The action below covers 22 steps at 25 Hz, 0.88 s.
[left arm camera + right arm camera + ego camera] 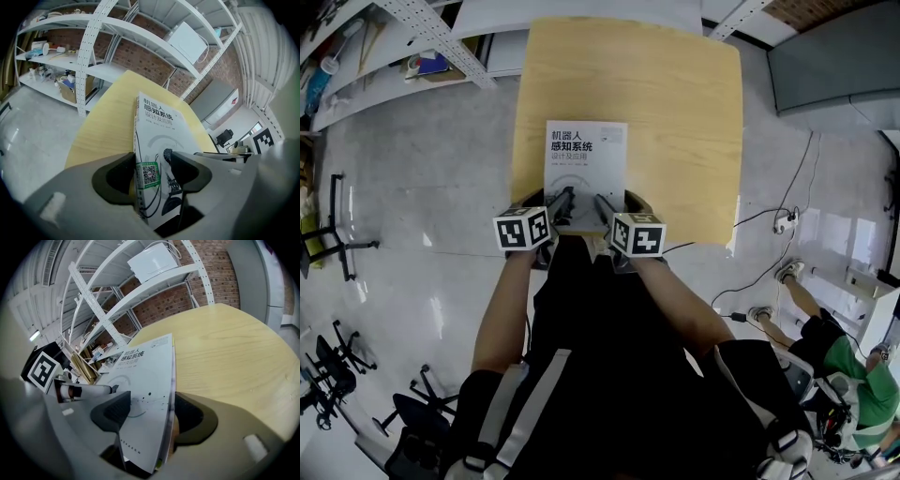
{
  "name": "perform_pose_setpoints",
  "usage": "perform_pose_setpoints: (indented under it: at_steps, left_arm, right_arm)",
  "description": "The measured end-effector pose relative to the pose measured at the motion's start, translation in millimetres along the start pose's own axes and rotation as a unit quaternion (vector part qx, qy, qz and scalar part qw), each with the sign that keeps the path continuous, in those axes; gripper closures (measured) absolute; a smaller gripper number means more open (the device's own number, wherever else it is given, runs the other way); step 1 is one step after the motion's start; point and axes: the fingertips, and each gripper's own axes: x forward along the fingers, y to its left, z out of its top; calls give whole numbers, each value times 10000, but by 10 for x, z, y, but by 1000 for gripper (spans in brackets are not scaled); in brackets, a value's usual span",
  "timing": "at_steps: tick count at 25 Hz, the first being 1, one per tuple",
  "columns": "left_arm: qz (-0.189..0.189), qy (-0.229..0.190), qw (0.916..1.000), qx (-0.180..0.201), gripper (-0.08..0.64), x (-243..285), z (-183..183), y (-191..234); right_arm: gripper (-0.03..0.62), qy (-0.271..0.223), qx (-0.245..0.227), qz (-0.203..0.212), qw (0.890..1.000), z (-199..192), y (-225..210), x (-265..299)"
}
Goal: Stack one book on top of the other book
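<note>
**Pale wooden table, one white book on it**

The table (675, 112) (108, 122) (225, 343) has a light yellow wood top with rounded corners and stands on a grey floor (412, 187). In the head view, a white book (586, 159) (157, 126) (145, 366) lies cover up on it. The book runs from the middle of the top toward the 6 o'clock edge, with its printed title at the 12 o'clock end. Bare wood shows beside the book at 9, 12 and 3 o'clock, widest at 12 and 3. Whether anything sits under the book cannot be told.
</note>
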Motion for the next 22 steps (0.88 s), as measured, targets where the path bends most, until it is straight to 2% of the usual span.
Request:
perform_pose_setpoints:
  at_steps: [3,9,14,16,18,22]
  left_arm:
    - [-34,-48,9999,-89,304,-37,-37,20]
    - [100,-156,9998,22,304,-96,-54,37]
    - [-138,-153,9998,-7,304,-77,-93,38]
    - [-112,-383,9992,29,304,-164,-22,30]
    - [23,-783,9966,246,304,-308,133,-9]
    - [-38,-1560,9852,705,305,-568,398,-275]
  right_arm:
    - [313,24,-37,7,10000,-62,35,-13]
    - [313,62,-69,-22,10000,-127,55,-30]
    - [308,70,-43,152,9999,-122,30,-48]
    - [307,-167,-72,204,9996,-31,-27,-133]
    - [322,-550,-308,265,9977,122,-66,-263]
    - [383,-1258,-685,454,9887,412,-43,-601]
